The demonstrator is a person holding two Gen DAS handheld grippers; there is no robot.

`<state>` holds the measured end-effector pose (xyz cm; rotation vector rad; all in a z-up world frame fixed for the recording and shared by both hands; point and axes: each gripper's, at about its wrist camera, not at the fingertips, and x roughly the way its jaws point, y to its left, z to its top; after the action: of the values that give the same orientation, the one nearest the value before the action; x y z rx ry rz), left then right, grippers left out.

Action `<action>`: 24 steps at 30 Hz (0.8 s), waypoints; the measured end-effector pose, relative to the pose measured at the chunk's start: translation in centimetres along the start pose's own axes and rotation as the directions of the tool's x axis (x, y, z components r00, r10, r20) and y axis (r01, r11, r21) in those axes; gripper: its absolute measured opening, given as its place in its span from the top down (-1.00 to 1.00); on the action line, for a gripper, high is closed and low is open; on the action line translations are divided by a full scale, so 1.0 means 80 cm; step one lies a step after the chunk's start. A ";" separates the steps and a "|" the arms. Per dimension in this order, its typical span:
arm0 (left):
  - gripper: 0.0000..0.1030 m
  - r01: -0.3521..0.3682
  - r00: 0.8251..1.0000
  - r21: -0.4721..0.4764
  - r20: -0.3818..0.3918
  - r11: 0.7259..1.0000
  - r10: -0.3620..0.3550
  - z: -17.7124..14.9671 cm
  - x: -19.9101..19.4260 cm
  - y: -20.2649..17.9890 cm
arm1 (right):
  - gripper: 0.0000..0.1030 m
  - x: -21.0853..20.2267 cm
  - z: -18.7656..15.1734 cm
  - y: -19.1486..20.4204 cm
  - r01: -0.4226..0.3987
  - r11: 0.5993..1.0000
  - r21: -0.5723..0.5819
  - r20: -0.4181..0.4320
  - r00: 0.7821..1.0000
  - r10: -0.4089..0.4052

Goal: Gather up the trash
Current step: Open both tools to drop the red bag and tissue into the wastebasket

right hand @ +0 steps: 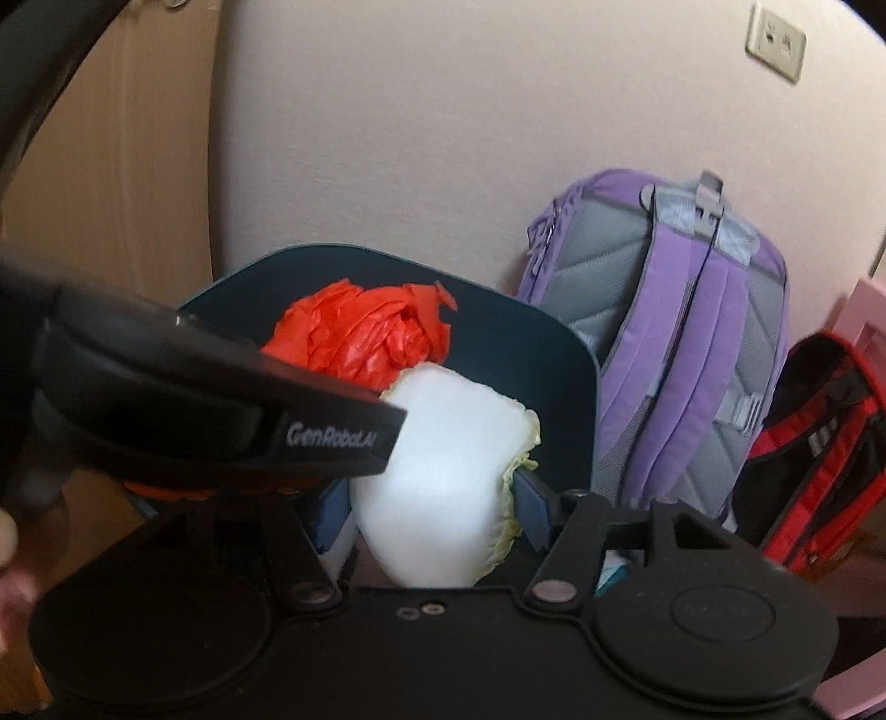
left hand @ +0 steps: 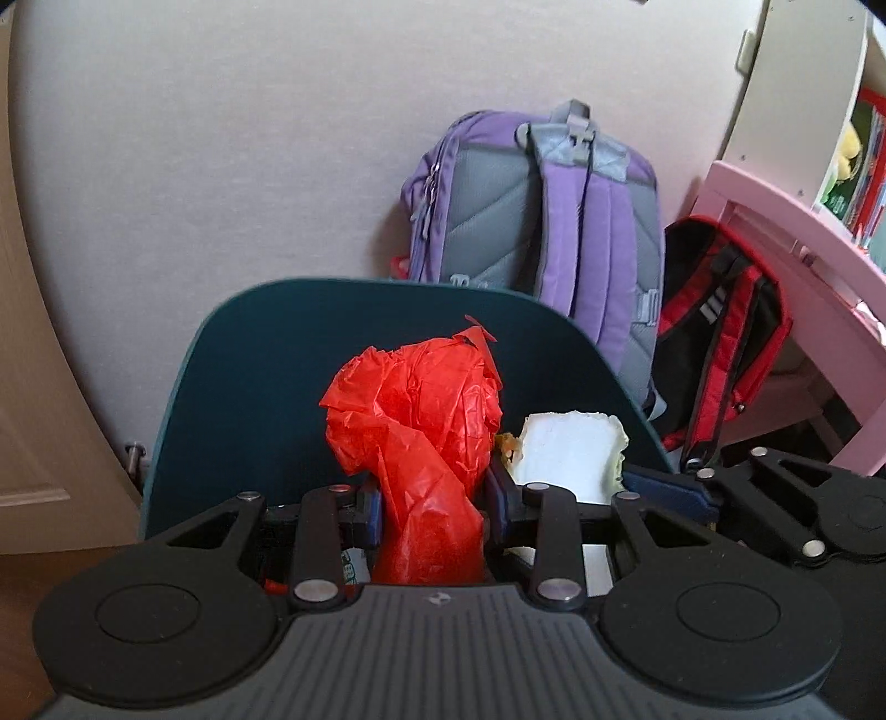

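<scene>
My left gripper (left hand: 432,498) is shut on a crumpled red plastic bag (left hand: 421,399), which stands up between its blue pads. My right gripper (right hand: 432,504) is shut on a white chunk of cabbage (right hand: 443,454) with pale green leaf edges. Both loads hang in front of the dark teal bin (left hand: 249,360), whose curved wall rises behind them. In the right wrist view the red bag (right hand: 360,332) shows behind the left gripper's black body (right hand: 221,410), against the bin (right hand: 554,354). The cabbage (left hand: 570,448) and part of the right gripper's black linkage (left hand: 775,487) appear at the right of the left wrist view.
A purple and grey backpack (left hand: 531,216) leans on the wall behind the bin. A red and black backpack (left hand: 720,343) sits to its right under a pink shelf unit (left hand: 786,221). A beige door (right hand: 111,166) stands at the left, with a wall socket (right hand: 775,39) high on the right.
</scene>
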<state>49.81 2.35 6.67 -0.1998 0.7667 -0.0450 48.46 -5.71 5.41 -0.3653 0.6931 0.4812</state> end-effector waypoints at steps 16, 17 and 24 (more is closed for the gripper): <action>-0.29 -0.027 1.000 -0.018 -0.015 0.999 0.027 -0.007 -0.011 0.006 | -0.44 -0.019 0.006 -0.008 -0.022 1.000 0.013 0.010 1.000 0.022; -0.29 -0.026 1.000 -0.016 -0.013 1.000 0.026 -0.007 -0.016 0.005 | -0.44 -0.024 0.005 -0.008 -0.020 1.000 0.015 0.012 1.000 0.020; -0.37 -0.037 0.999 0.001 0.019 0.999 0.037 -0.015 -0.066 -0.002 | -0.54 -0.070 0.002 -0.011 -0.023 0.999 0.035 0.042 0.999 0.021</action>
<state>45.16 2.58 9.46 -0.1844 0.7511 -0.0090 45.30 -8.05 9.50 -0.3141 0.6649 0.4954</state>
